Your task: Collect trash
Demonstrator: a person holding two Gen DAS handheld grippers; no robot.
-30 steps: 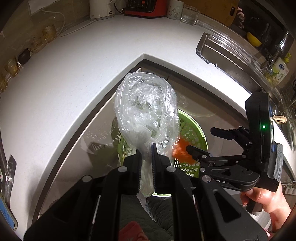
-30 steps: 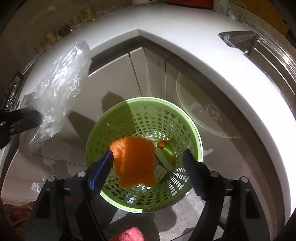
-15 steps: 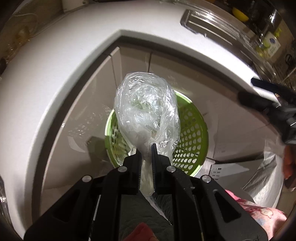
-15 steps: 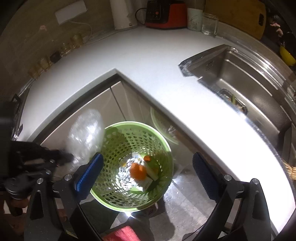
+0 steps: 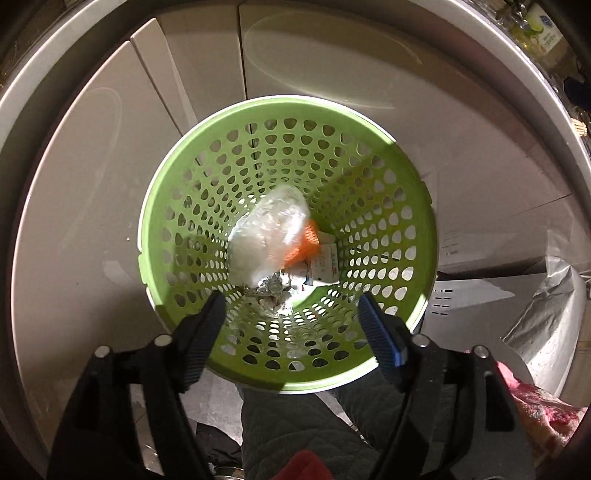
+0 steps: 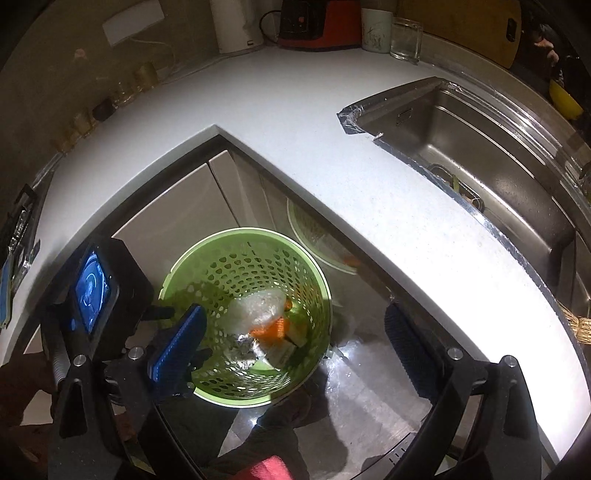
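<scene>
Left claw (image 5: 291, 321) spread wide, nothing held, poised over green basket (image 5: 413, 173). Clear plastic bag (image 5: 266, 236) lay inside basket on top of orange scrap (image 5: 308, 242), crumpled foil (image 5: 271, 290) and small carton (image 5: 325, 266). Left view alone showed carton print and grey sack (image 5: 550, 317) at right. Right claw (image 6: 295, 339) also spread wide, nothing held, higher up. Right view alone showed white worktop (image 6: 295, 110), steel sink (image 6: 491, 147), red appliance (image 6: 317, 26), glass (image 6: 406, 38), left claw's camera body (image 6: 103, 295) beside basket (image 6: 192, 258).
</scene>
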